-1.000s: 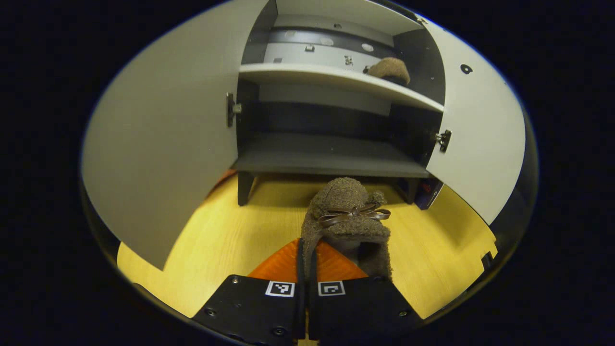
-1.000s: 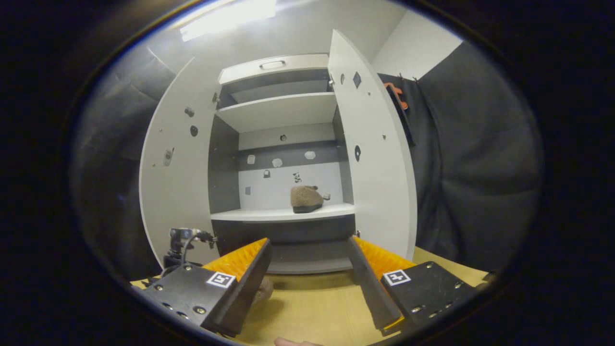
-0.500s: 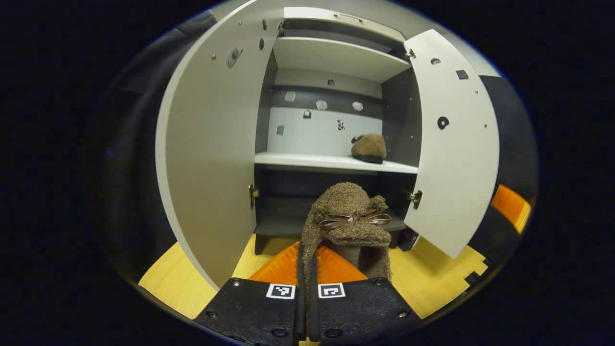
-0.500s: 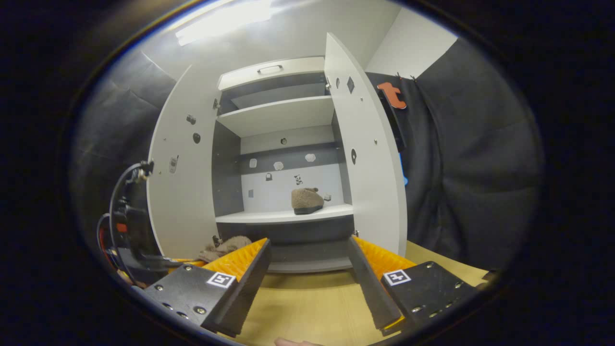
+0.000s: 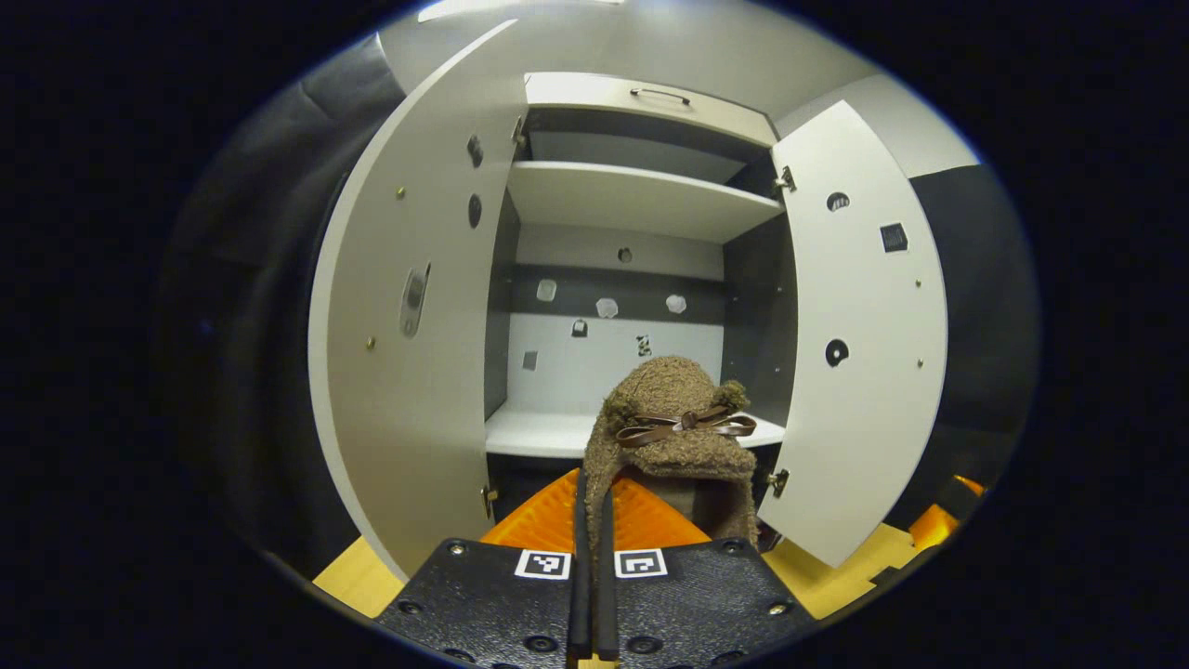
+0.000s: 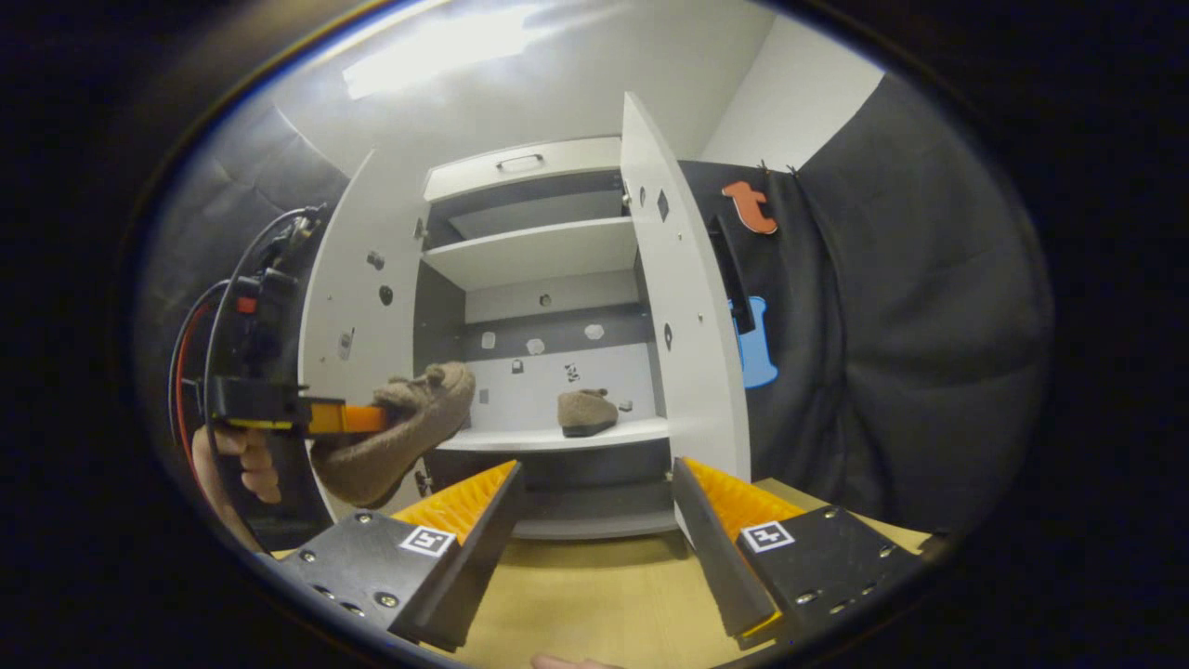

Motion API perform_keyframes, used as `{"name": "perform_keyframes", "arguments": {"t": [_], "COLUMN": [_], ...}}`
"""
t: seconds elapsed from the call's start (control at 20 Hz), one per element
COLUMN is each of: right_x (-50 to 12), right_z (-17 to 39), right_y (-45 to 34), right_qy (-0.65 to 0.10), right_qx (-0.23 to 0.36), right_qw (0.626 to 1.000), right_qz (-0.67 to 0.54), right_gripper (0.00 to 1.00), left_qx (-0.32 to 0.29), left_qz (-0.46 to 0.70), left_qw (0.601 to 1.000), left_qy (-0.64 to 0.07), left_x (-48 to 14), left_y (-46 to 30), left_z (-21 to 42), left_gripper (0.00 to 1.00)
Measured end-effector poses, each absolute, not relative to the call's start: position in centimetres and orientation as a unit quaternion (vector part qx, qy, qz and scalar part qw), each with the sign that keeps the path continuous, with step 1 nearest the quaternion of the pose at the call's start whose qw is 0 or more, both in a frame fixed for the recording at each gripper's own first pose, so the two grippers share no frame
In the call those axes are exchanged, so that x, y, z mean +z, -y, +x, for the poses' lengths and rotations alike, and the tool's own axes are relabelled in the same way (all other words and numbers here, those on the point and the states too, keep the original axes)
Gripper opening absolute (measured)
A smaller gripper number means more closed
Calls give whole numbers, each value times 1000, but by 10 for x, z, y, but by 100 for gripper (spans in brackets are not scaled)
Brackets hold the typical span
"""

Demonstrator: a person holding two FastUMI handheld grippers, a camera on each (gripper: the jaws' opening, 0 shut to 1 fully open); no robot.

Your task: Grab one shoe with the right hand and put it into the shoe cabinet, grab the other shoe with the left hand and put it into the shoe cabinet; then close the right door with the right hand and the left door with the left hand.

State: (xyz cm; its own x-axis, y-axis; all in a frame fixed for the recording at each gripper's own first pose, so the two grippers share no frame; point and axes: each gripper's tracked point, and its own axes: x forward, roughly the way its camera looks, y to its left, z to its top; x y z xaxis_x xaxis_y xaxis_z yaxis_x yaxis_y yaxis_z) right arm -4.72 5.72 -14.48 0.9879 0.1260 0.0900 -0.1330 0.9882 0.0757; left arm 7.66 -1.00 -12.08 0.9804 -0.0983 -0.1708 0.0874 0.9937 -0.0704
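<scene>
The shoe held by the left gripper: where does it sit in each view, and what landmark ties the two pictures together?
Left gripper view: the held shoe rises at bottom centre, clamped in the left gripper.
Right gripper view: it hangs at left, toe toward the cabinet.
Shared landmark: the white middle shelf behind it.

Left gripper clamped and raised, right gripper spread and low.

In the left gripper view the left gripper (image 5: 594,520) sits at the bottom centre, its two fingers pressed almost together on a slipper (image 5: 673,432). In the right gripper view that gripper shows at the left edge — level, pointing right, a hand (image 6: 243,465) curled under it. The right gripper (image 6: 594,520) fills the bottom of that view, fingers wide apart — nothing between them.
</scene>
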Motion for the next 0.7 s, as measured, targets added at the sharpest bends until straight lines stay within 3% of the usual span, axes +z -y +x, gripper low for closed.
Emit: {"name": "perform_keyframes", "arguments": {"t": [0.2, 0.5, 0.7], "right_x": [-128, -77, -52], "right_z": [-51, -52, -53], "right_y": [-47, -37, -45], "right_qy": [50, 78, 90], "right_qx": [54, 26, 32], "right_qw": [996, 997, 995], "right_qz": [45, 1, 2], "right_gripper": [96, 96, 94], "left_qx": [-66, -12, 30], "left_qz": [-46, -38, -58], "left_qw": [992, 998, 996], "left_qy": [-93, -47, -54], "left_x": [-92, -52, -55], "left_y": [23, 13, 1], "left_z": [105, 177, 240], "left_gripper": [3, 3, 3]}}
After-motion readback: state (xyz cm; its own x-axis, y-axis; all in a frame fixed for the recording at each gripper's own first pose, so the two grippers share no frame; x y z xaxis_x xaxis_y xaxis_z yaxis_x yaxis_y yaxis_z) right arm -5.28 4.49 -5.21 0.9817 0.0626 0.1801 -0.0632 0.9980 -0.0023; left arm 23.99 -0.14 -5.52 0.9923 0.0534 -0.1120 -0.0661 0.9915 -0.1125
